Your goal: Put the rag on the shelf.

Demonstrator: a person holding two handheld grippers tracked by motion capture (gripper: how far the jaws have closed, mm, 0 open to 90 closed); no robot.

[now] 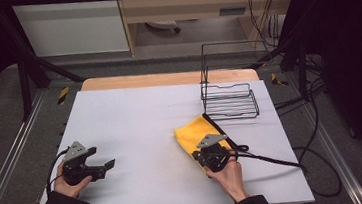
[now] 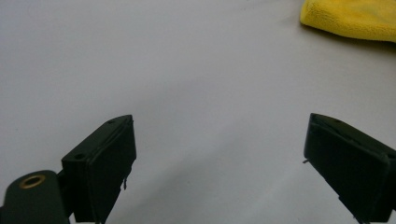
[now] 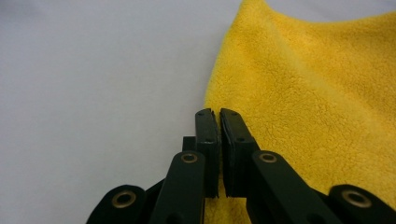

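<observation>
A yellow fleece cloth point(image 1: 194, 132) lies folded on the white table point(image 1: 135, 116), right of centre. My right gripper point(image 1: 208, 150) rests on the cloth's near edge, held by a hand from below. In the right gripper view its jaws point(image 3: 218, 114) are pressed together at the left edge of the cloth point(image 3: 317, 93), pinching the fabric there. My left gripper point(image 1: 101, 158) sits at the near left of the table, held in the other hand. Its jaws point(image 2: 219, 149) stand wide apart over bare table, with the cloth point(image 2: 350, 18) far off at the upper right.
A black wire rack point(image 1: 229, 102) stands at the back right of the table, just beyond the cloth. A black cable point(image 1: 270, 161) trails from the right gripper across the near right corner. Black frame bars surround the table.
</observation>
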